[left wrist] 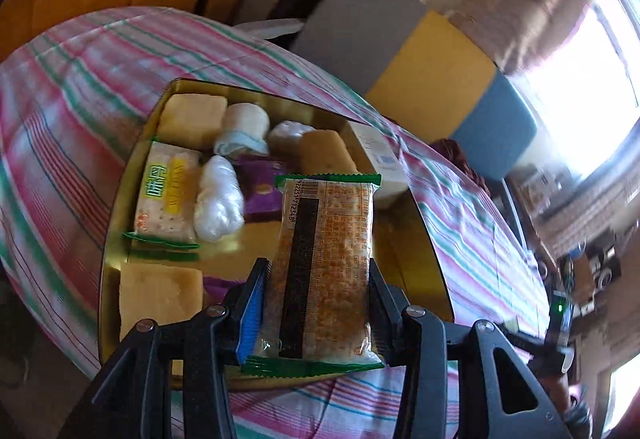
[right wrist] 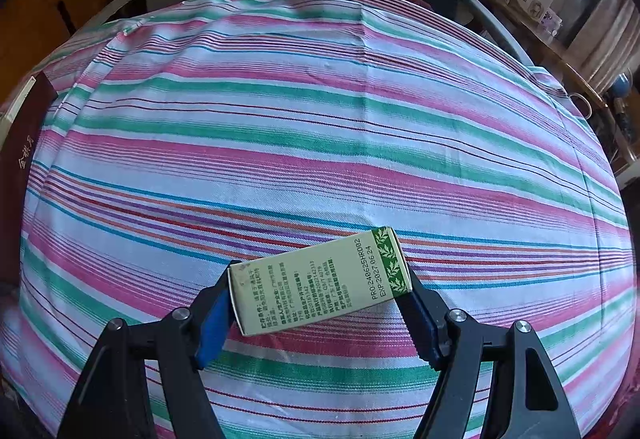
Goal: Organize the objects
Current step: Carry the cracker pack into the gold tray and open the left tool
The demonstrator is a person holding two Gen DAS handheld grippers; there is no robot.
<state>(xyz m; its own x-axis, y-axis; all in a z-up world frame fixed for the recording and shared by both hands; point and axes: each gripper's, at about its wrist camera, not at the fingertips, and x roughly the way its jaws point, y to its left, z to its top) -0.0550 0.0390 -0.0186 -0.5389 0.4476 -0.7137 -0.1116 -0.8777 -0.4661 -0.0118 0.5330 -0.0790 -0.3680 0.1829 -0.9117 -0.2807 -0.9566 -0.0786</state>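
Observation:
My left gripper (left wrist: 318,271) is shut on a cracker packet (left wrist: 326,263) with orange print and green crimped ends, held lengthwise over the near part of a gold tin tray (left wrist: 420,235). The tray holds several snacks: a yellow-green cracker packet (left wrist: 166,195), a white wrapped sweet (left wrist: 216,199), pale yellow cakes (left wrist: 192,119) and a purple packet (left wrist: 260,195). My right gripper (right wrist: 320,285) is shut on a pale green box (right wrist: 320,281) with a leaf-pattern end, gripped by its two short ends just above the striped cloth (right wrist: 320,119).
The striped cloth (left wrist: 80,99) covers a bed-like surface. A white box (left wrist: 378,155) leans at the tray's far right corner. A dark red booklet (right wrist: 24,143) lies at the left edge in the right wrist view. Grey, yellow and blue panels (left wrist: 432,71) stand behind.

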